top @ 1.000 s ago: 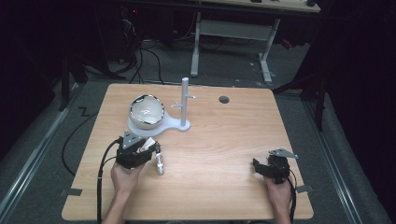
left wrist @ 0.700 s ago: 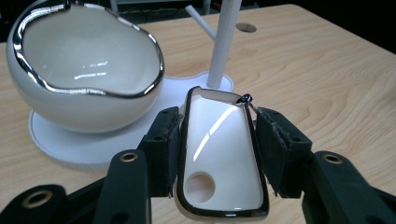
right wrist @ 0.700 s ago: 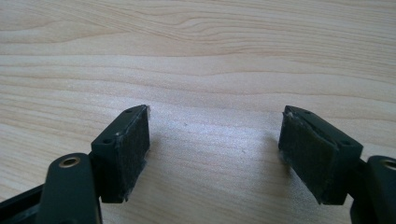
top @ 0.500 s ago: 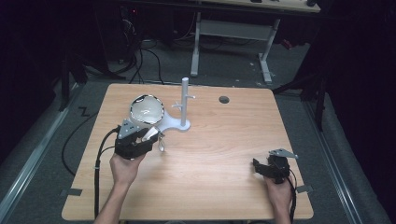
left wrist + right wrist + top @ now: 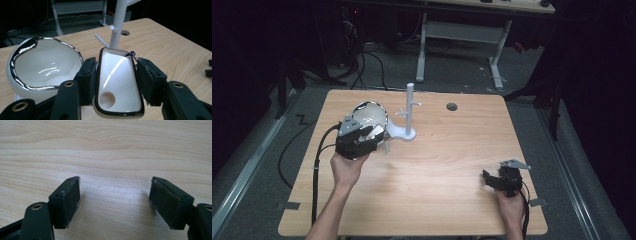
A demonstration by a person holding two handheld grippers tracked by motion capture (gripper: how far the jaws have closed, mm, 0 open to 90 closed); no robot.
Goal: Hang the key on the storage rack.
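High view: wooden table (image 5: 427, 200). White stand (image 5: 409, 112) with an upright post and short side pegs sits toward the far middle of the table. Left gripper (image 5: 362, 137) is just left of the stand's base, held in the person's left hand (image 5: 346, 167), cable trailing off toward the near-left. A white bowl-shaped piece with a shiny rim (image 5: 369, 114) sits just left of the stand, right behind the left gripper. Small white flat piece pokes out of the gripper toward the stand's base; detail too small to tell here. Dark round hole (image 5: 452, 106) in the tabletop is to the right of the stand, near the far edge. Right gripper (image 5: 494, 180) is well apart from the stand, toward the near-right, low over the table, held in the right hand (image 5: 511, 207).

Left gripper view: both jaws clamp a white scoop-like piece (image 5: 117, 82) with a chrome rim and a round hole near its close end, pads touching its two sides. White bowl (image 5: 45, 66) is just left of it. Stand post (image 5: 118, 25) rises right behind the scoop, one peg sticking out low on the left. Table hole (image 5: 125, 32) beside the post.

Right gripper view: jaws stand wide apart, nothing between the pads (image 5: 67, 202), bare wood grain of the table (image 5: 112, 150) beneath.
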